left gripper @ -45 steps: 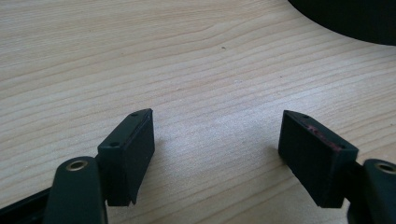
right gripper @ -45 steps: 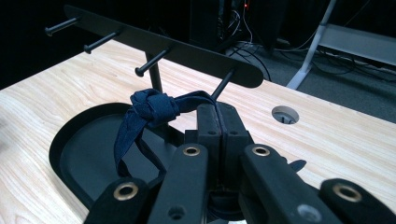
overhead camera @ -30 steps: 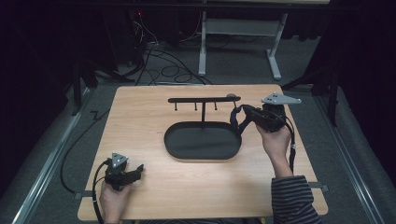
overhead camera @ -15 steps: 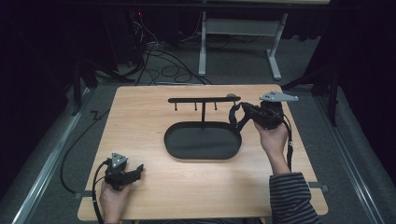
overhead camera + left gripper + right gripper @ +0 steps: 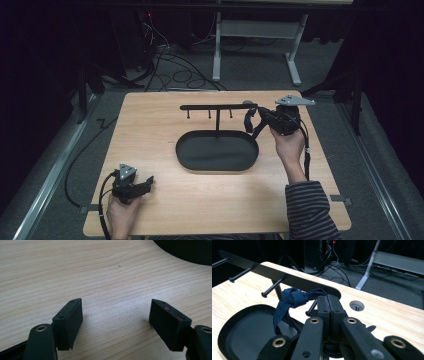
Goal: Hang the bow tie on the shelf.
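The right hand-held gripper (image 5: 328, 305), jaws fully closed, pinches a soft, light knotted blue cloth loop (image 5: 292, 298) at the rack's (image 5: 287, 277) three-o'clock end; the knot offers the firmest hold.

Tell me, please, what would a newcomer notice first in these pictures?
First, the black stand with pegs, rising from its oval tray at the table's centre. Next, the right gripper at the bar's right end, shut on a knotted blue band beside a peg. The left gripper rests open on the near left of the table.
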Tool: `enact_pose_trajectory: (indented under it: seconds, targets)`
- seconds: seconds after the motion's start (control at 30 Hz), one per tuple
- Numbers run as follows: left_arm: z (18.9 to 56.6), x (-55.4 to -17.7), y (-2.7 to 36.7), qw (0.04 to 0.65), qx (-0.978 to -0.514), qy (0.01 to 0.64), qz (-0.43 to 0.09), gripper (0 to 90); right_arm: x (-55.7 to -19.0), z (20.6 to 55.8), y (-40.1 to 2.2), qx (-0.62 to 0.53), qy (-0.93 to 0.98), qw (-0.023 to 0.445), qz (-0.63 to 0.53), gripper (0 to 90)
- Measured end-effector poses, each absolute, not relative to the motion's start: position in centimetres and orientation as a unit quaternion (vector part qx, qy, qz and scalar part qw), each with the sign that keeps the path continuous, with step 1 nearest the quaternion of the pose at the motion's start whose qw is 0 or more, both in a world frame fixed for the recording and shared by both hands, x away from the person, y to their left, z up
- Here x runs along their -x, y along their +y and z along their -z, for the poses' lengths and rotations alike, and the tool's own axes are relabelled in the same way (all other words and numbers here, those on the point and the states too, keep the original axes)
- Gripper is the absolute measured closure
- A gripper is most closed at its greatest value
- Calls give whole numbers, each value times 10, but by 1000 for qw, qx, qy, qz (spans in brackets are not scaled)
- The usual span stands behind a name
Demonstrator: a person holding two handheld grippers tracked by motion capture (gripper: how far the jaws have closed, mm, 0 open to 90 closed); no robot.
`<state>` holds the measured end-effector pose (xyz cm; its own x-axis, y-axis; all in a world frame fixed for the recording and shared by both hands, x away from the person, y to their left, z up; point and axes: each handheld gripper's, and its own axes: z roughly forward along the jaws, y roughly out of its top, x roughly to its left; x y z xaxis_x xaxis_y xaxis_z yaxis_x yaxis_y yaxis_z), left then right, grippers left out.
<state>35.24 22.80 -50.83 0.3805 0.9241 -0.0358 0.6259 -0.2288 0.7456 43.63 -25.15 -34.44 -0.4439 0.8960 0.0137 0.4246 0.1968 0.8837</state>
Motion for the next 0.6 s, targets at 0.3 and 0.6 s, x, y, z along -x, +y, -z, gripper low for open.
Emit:
enact_pose_trajectory:
  seconds: [0.3, 0.6]
  targets:
    - [508, -352, 228, 348, -754, 514, -214, 274, -445, 351, -252, -471, 721, 269, -431, 900]
    - [508, -352, 228, 348, -755, 513, -214, 274, -450, 356, -253, -481, 720, 267, -423, 900]
